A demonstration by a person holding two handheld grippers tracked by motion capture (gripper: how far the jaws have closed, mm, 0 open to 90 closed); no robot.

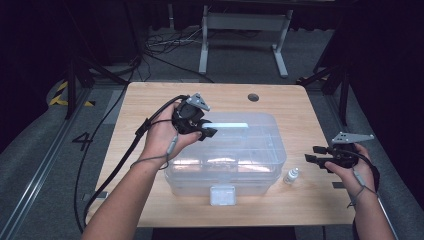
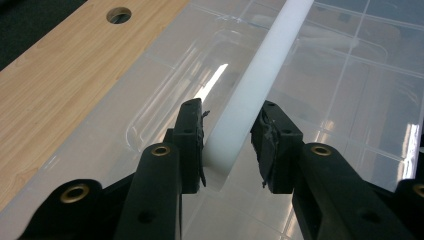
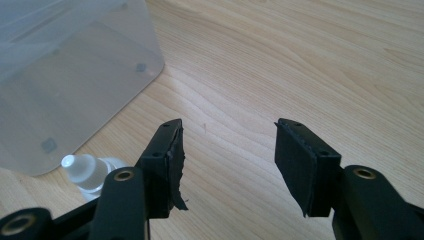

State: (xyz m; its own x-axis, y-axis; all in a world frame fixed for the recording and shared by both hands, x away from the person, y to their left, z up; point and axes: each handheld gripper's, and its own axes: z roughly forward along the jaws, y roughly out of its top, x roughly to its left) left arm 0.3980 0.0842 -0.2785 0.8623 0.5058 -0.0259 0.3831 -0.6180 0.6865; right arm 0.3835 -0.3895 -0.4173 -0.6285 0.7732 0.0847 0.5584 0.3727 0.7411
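Left gripper view: the white handle (image 2: 260, 75) on the clear box's lid (image 2: 165, 85) is straddled by the left tongs (image 2: 227, 145), one pad touching, a small gap at the other. Right tongs (image 3: 227, 165) are held wide over the table (image 3: 300, 60), beside a small bottle (image 3: 87, 172)

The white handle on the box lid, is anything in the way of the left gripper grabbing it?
No. The handle already sits between the jaws of the left gripper, with nothing in front of it. One pad looks against it; a small gap shows at the other.
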